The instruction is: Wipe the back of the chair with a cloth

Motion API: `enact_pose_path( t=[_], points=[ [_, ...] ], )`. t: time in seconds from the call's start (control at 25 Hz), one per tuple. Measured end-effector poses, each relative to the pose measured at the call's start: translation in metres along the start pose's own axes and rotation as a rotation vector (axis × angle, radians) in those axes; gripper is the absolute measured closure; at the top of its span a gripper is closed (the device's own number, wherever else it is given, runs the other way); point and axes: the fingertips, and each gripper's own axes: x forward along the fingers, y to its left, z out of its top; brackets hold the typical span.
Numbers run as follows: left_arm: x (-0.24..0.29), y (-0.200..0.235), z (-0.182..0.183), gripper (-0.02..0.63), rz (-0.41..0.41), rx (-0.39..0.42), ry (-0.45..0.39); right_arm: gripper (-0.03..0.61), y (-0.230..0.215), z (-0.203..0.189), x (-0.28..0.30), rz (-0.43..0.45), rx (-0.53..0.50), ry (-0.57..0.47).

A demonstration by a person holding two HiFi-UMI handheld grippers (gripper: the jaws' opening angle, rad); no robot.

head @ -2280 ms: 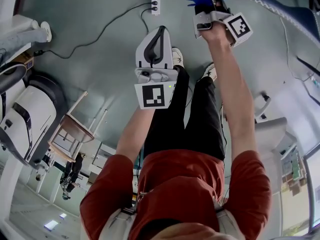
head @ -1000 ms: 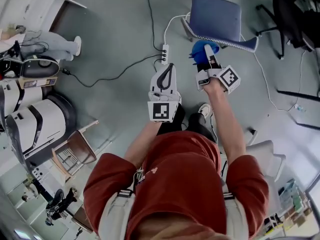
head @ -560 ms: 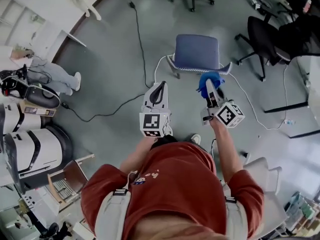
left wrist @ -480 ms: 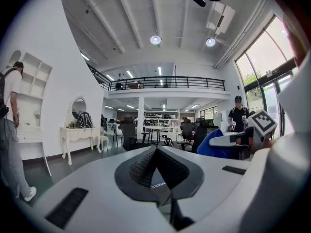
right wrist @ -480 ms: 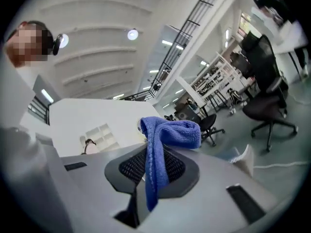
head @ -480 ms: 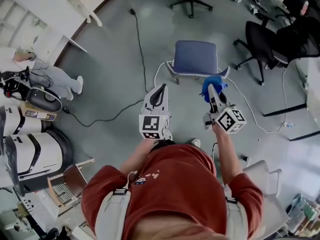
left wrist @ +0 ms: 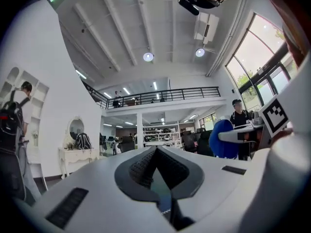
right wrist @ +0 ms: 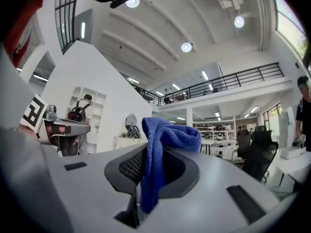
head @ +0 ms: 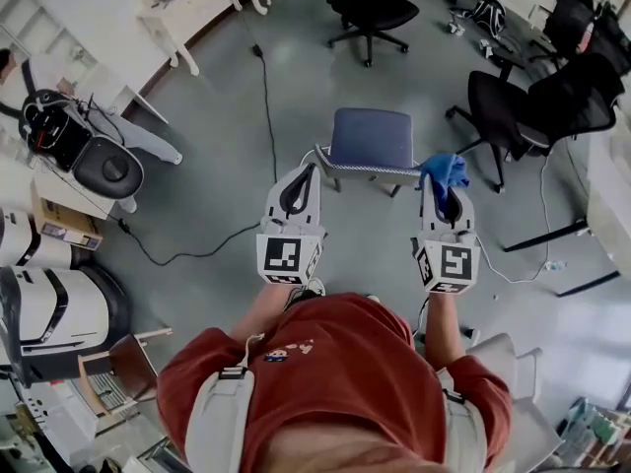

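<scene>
A blue padded chair (head: 371, 138) stands on the grey floor ahead of me, with the top edge of its back (head: 367, 168) nearest. My left gripper (head: 301, 170) is shut and empty, its tip at the back's left end. My right gripper (head: 440, 189) is shut on a blue cloth (head: 444, 169) just off the back's right end. In the right gripper view the cloth (right wrist: 164, 147) hangs folded over the closed jaws. From the left gripper (left wrist: 156, 149) view the cloth (left wrist: 223, 139) shows at the right. Neither gripper view shows the chair.
Black office chairs stand behind (head: 371, 8) and to the right (head: 540, 101). A cable (head: 266, 97) runs across the floor at the left. White machines (head: 44, 308) line the left side, and a white chair (head: 518, 363) sits at my right. A person with a backpack (left wrist: 12, 125) stands nearby.
The view rose from my feet and the floor to the blue chair, which now lies just beyond both grippers. The right gripper moved right, toward the back's right corner, still holding the cloth.
</scene>
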Motion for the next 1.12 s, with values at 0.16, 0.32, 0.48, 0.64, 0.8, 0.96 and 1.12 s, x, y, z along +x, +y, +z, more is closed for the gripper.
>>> enact_pose_path(
  t=[0.16, 0.32, 0.48, 0.64, 0.8, 0.96, 1.12],
  points=[
    [0.002, 0.002, 0.022, 0.604, -0.007, 0.017, -0.048, 0.525, -0.001, 0.028, -0.001, -0.020, -0.062, -0.065],
    [0.005, 0.003, 0.027, 0.604, -0.010, 0.006, -0.068, 0.525, -0.002, 0.030, 0.000, -0.031, -0.079, -0.063],
    [0.008, 0.001, 0.028, 0.604, -0.017, 0.002, -0.075, 0.525, -0.002, 0.028, 0.000, -0.037, -0.096, -0.059],
    [0.010, 0.000, 0.028, 0.604, -0.018, -0.010, -0.077, 0.526, 0.001, 0.026, 0.002, -0.019, -0.122, -0.046],
    [0.014, -0.003, 0.028, 0.604, -0.020, -0.020, -0.078, 0.526, -0.001, 0.025, 0.005, -0.024, -0.137, -0.043],
    [0.018, -0.004, 0.027, 0.604, -0.023, -0.029, -0.077, 0.526, -0.004, 0.023, 0.007, -0.020, -0.152, -0.038],
    [0.015, -0.002, 0.024, 0.604, -0.027, -0.024, -0.073, 0.526, -0.002, 0.024, 0.008, -0.020, -0.162, -0.033]
  ],
)
